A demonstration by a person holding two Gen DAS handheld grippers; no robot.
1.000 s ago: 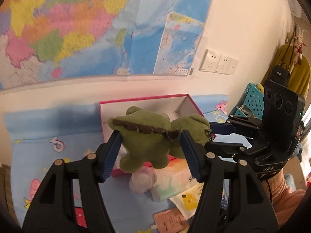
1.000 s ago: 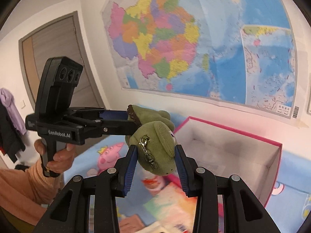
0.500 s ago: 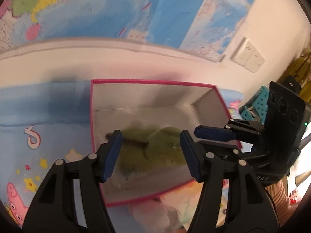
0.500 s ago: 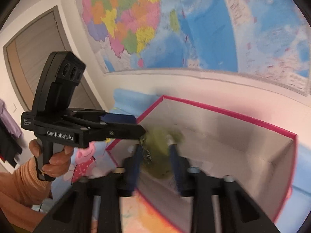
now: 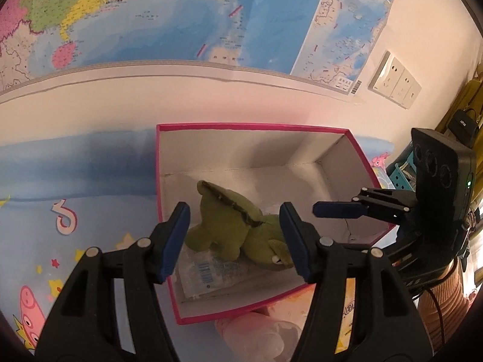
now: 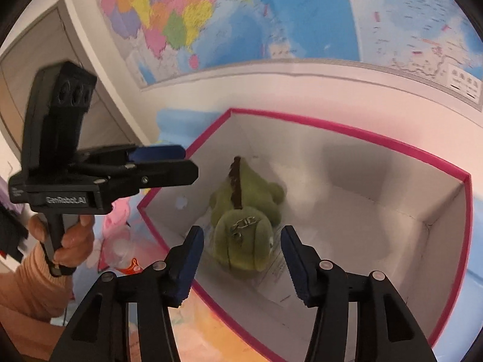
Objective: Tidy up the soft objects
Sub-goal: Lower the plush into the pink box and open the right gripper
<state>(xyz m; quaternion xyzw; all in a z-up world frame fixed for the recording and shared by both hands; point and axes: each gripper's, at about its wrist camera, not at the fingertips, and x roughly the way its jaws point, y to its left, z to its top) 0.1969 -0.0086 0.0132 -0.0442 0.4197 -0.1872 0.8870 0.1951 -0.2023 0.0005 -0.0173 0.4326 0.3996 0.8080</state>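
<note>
Green plush toy (image 5: 238, 229) lies inside the pink-rimmed box (image 5: 250, 126), on the box floor toward its near-left corner; a brown ridge runs along its back and a small metal clasp (image 6: 243, 224) sits on the end facing the right wrist camera. Toy rests partly on a clear plastic packet with blue print (image 5: 208, 271), also on the box floor. Left gripper (image 5: 234, 238): fingers spread wide, one blue pad on each side of the toy and above it, no contact visible; its left finger (image 5: 173, 241) hangs over the box's left wall. Right gripper (image 6: 241, 259): fingers likewise spread, pads clear of the toy on both sides, poised over the box's near wall. Neither gripper is holding anything. In the left wrist view the right gripper appears at the box's right edge, blue pad pointing in over the box interior; in the right wrist view the left gripper appears at the box's left corner, held in a hand (image 6: 71, 235) with an orange sleeve. Box stands on a blue cartoon-print mat (image 5: 75, 187), its far wall against the room wall. Wall map (image 5: 181, 15) hangs above the box; white sockets (image 5: 394, 80) above and right of it. Pale pink soft object (image 5: 256, 335) lies just outside the box's near wall.
</note>
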